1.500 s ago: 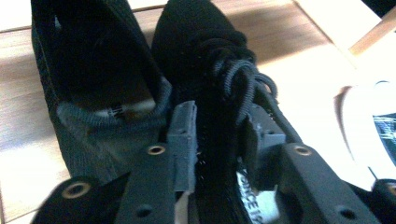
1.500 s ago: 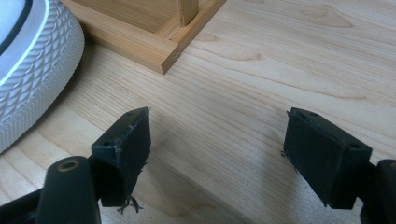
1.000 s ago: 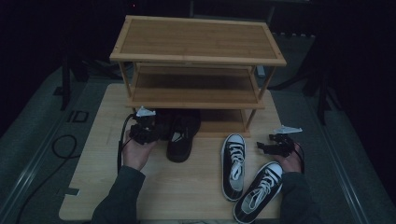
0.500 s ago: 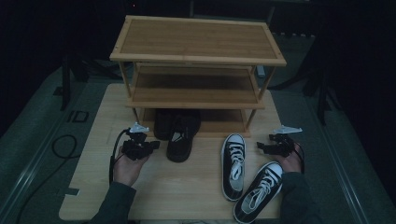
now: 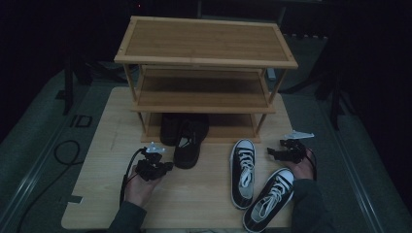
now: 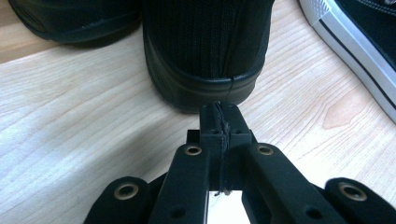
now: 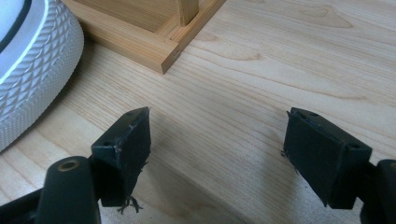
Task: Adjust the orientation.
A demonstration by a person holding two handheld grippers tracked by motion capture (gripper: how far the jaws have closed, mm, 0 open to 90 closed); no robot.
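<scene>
Both grippers sit low on the table: my left gripper (image 6: pixel 220 122), jaws pressed together on nothing, points at the black shoe's (image 6: pixel 205 51) heel; my right gripper (image 7: pixel 217 154) gapes wide, empty.

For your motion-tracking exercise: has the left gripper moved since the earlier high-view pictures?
Yes. The left gripper has drawn back from the shoe rack toward the table's near edge, and its jaws now stand shut and empty behind the black shoe.

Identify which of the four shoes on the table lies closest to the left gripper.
The plain black slip-on shoe sticking out from the rack, its heel just ahead of the shut left gripper; the others lie farther away.
</scene>
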